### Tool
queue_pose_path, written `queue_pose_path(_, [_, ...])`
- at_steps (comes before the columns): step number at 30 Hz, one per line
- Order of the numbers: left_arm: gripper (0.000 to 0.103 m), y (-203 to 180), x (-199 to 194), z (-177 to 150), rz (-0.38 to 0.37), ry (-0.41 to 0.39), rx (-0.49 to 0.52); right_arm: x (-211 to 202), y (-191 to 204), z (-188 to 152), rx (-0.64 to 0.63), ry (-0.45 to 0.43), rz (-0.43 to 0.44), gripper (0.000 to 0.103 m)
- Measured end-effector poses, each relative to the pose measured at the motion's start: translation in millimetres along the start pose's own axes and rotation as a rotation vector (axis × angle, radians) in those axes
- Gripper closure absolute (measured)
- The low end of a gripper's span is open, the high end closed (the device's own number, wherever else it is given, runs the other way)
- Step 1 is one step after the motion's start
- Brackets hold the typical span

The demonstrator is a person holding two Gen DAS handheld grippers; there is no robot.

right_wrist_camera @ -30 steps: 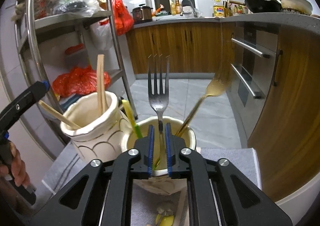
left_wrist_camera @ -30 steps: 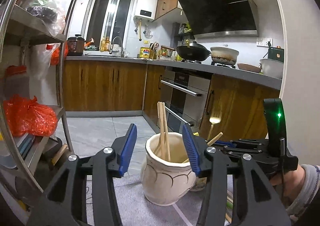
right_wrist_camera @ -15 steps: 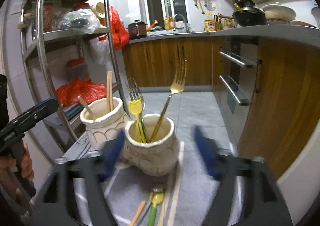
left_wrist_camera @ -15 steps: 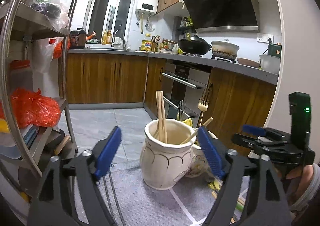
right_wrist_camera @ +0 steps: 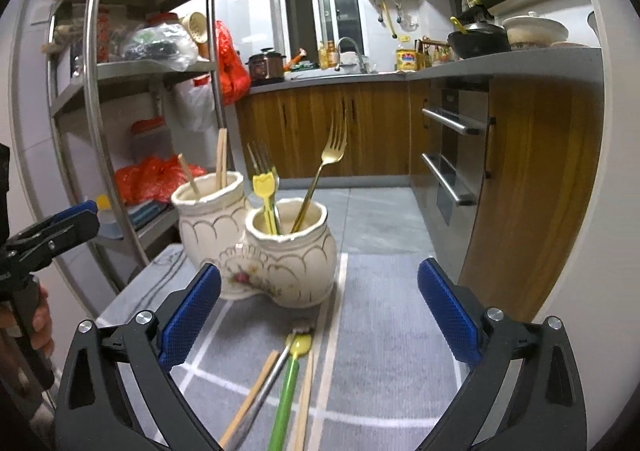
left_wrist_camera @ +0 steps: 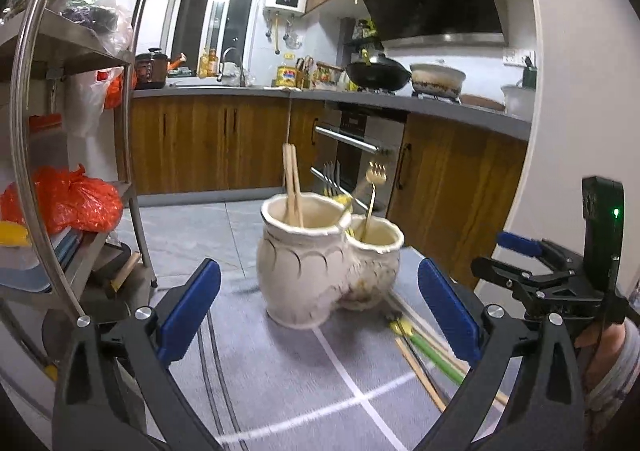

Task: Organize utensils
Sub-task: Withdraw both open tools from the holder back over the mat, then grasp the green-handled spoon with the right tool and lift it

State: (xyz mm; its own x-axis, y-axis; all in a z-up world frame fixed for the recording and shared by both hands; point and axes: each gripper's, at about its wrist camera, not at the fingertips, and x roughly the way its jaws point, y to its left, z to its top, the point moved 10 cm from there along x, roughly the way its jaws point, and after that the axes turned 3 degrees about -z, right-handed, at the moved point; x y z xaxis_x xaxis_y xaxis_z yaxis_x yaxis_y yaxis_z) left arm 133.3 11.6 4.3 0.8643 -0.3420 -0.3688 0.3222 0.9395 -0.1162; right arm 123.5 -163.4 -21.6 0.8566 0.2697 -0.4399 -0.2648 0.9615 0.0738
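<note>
Two cream ceramic jars stand side by side on a grey mat (right_wrist_camera: 380, 331). The taller jar (right_wrist_camera: 208, 227) (left_wrist_camera: 300, 263) holds wooden chopsticks (right_wrist_camera: 221, 155). Standing in the shorter jar (right_wrist_camera: 296, 255) (left_wrist_camera: 374, 263) are a silver fork (right_wrist_camera: 260, 159), a yellow fork (right_wrist_camera: 266, 187) and a gold fork (right_wrist_camera: 334, 143). A green-handled spoon (right_wrist_camera: 288, 383), a loose chopstick (right_wrist_camera: 248, 395) and a silver utensil lie on the mat in front. My right gripper (right_wrist_camera: 319, 271) is back from the jars, jaws opening wide, nothing between them. My left gripper (left_wrist_camera: 319, 271) is likewise opening and empty, short of the taller jar.
A steel shelf rack (right_wrist_camera: 96, 99) with red bags stands close on the left. Wooden cabinets and an oven (right_wrist_camera: 452, 155) are to the right, past the mat's edge. A hand holds the left gripper (right_wrist_camera: 52, 227) at the left edge of the right wrist view.
The right gripper let go of the silver fork, which now stands in the shorter jar. Both grippers opened wide and drew back from the jars.
</note>
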Motion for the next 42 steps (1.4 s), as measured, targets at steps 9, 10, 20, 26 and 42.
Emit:
queue_pose_path(9, [0.006,-9.8,8.2,-37.8,0.006,0.114,0.032,-0.9,-10.7,-20.5,-0.068,0.066,-0.067,0.005])
queue_pose_path(10, [0.006,-10.1,8.7,-41.9,0.007,0.125,0.037,-0.1,-14.1,-24.7,-0.061,0.084,-0.07,0.005])
queue_pose_path(20, [0.006,-2.2,19.0,-78.6,0.042,0.226,0.037,12.9,-12.3,-64.4,-0.065,0.212,-0.06,0.005])
queue_pose_path(26, [0.006,-1.7,22.4,-88.6,0.033,0.251,0.033,22.3,-1.0,-72.1,-0.088,0.25,-0.063,0.005])
queue_pose_path(42, [0.006,-13.0,27.2,-100.3,-0.005,0.291,0.046,36.6,17.7,-97.7,-0.15,0.386,-0.009,0.051])
